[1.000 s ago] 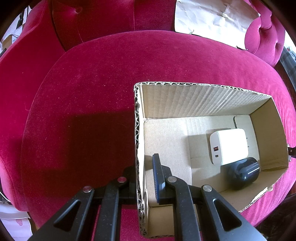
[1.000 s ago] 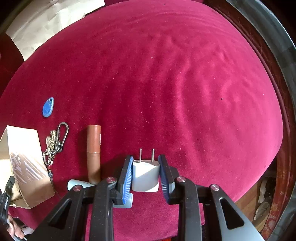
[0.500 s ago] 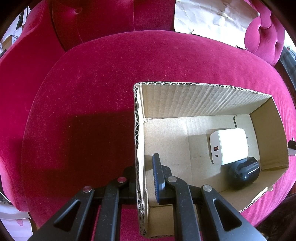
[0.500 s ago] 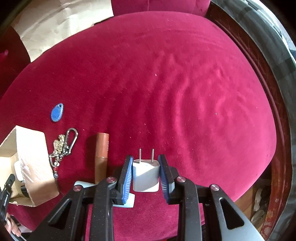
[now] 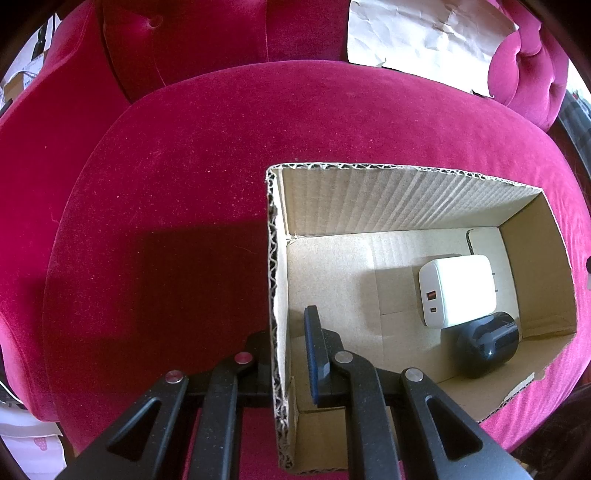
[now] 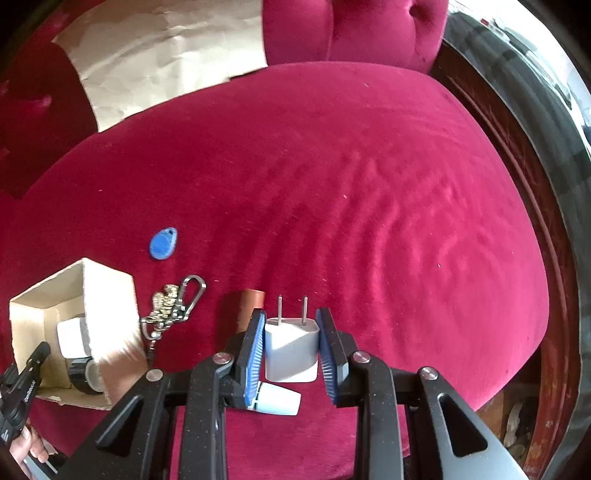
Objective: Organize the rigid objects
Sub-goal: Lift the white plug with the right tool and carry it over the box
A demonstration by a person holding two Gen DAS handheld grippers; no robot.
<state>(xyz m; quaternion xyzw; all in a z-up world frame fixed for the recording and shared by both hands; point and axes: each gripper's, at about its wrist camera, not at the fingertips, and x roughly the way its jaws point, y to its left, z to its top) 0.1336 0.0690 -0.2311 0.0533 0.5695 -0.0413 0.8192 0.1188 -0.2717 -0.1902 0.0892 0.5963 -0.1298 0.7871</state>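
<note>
- Nearest the right wrist camera: right gripper (image 6: pixel 291 345) pointing steeply down over the red velvet seat (image 6: pixel 369 184), blue pads (image 6: pixel 254 350) clamped on both sides of a small white plug adapter (image 6: pixel 291 350).
- Adapter gripped with its two metal prongs pointing away from the camera, body lifted clear of the seat.
- Just below the left pad, on the velvet: a white tapered cap (image 6: pixel 277 398), lying on its side.
- Behind the left pad: a brown tube (image 6: pixel 248 306), partly hidden.
- Further left: a metal keychain with carabiner (image 6: pixel 173 306), then a blue teardrop key fob (image 6: pixel 163 243), both resting apart on the seat.
- At the far left edge: the cardboard box (image 6: pixel 107 295), with a hand (image 6: pixel 26 443) on the other gripper's black handle below it.
- Close to the left wrist camera: left gripper (image 5: pixel 291 350) angled steeply down, straddling the box's near-left wall (image 5: pixel 275 295), one finger outside, the blue-padded finger (image 5: pixel 314 350) inside.
- Fingers pinched nearly together on that cardboard wall.
- Deeper in the box (image 5: pixel 406 199): a black rounded object (image 5: pixel 484 349), touching a white USB charger (image 5: pixel 456 290) lying flat on the floor beyond it.
- Beyond the seat: crumpled brown paper (image 5: pixel 424 33) against the backrest.
</note>
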